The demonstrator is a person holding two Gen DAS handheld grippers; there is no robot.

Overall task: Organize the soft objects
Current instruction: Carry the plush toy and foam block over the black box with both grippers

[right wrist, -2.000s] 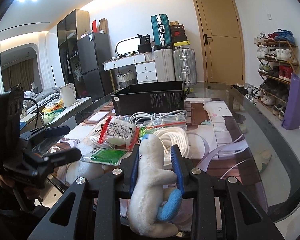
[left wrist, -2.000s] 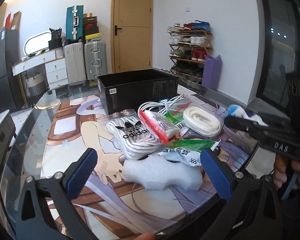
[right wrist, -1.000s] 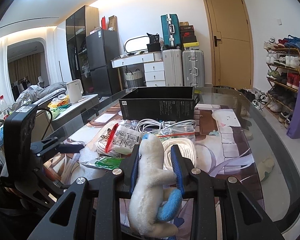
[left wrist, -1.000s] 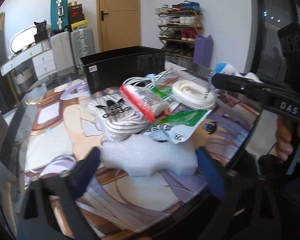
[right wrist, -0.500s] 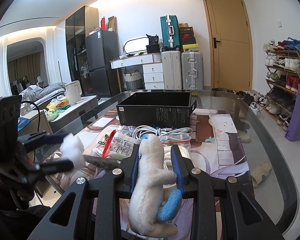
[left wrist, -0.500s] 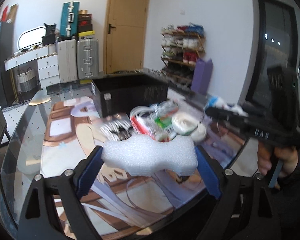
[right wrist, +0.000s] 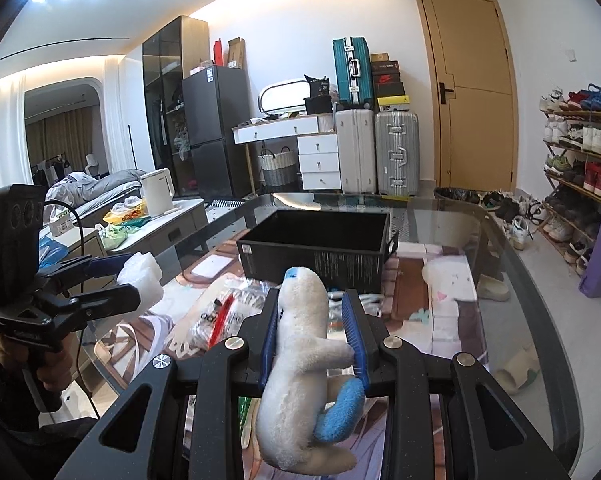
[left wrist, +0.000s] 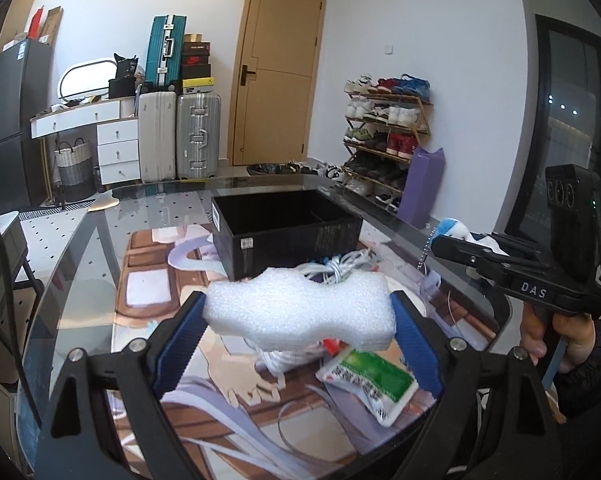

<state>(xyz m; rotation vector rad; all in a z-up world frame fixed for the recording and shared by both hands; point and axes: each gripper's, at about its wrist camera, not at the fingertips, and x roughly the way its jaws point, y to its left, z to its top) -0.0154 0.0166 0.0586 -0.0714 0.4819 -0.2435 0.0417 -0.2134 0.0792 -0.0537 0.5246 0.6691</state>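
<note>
Over on your left, the left gripper has its blue pads clamped wide on the white foam block, and what a change: two seconds ago that block lay flat on the glass table in front of open jaws, and now it rides clear of the surface, lifted above the pile. Beneath it you can see the green-and-white packet lying on the table, with the bundle of white cords just behind the foam, where before the whole heap was in plain sight. The black box stands open beyond, nearer the middle of your view than it was.

Moving right, your right gripper is squeezed tight on the white plush toy, head poking up between the pads, blue fin hanging below, the same hold as two seconds ago. It sits higher over the table now, and from this side you look down into the box, empty as far as you can see.
</note>
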